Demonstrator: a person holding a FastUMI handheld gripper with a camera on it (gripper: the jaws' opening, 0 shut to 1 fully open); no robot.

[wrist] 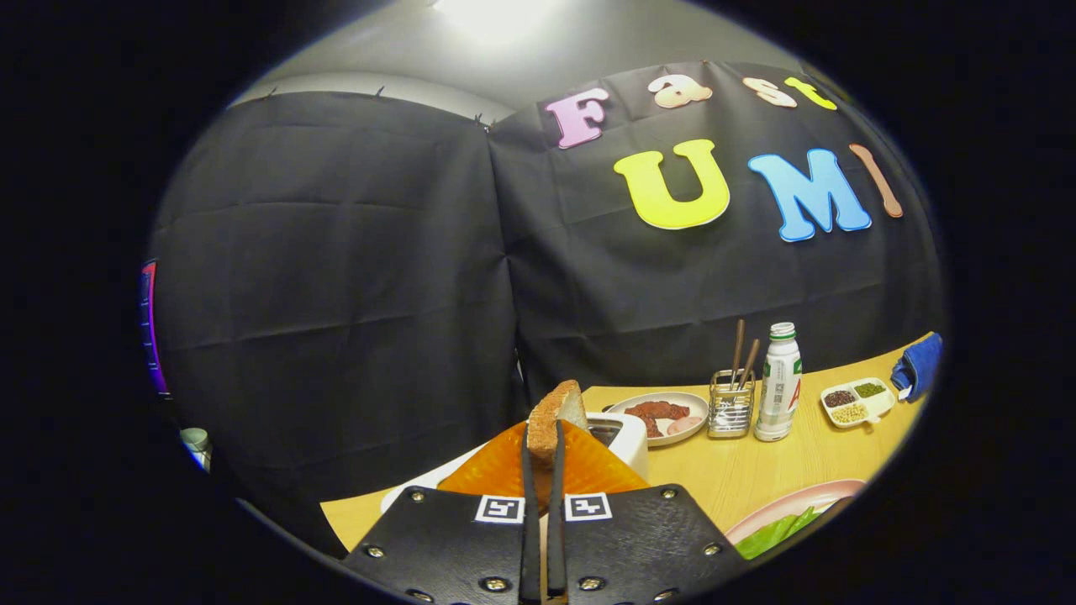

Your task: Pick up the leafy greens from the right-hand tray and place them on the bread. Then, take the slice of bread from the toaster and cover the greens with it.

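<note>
My gripper (542,458) is shut on a slice of bread (556,416), pinched edge-on between both fingers and held upright above the table. The slice has a brown crust and a pale face. Just behind it stands the white toaster (624,437). Under and around the fingers spreads an orange ribbed plate (601,470). Off to the right of the fingers, a pink tray (790,504) holds leafy greens (773,533), partly cut off by the gripper body.
On the wooden table (756,470) beyond the toaster sit a plate of reddish food (668,414), a wire holder with chopsticks (730,403), a white bottle (777,382), a small divided dish of beans (856,402) and a blue cloth (920,365).
</note>
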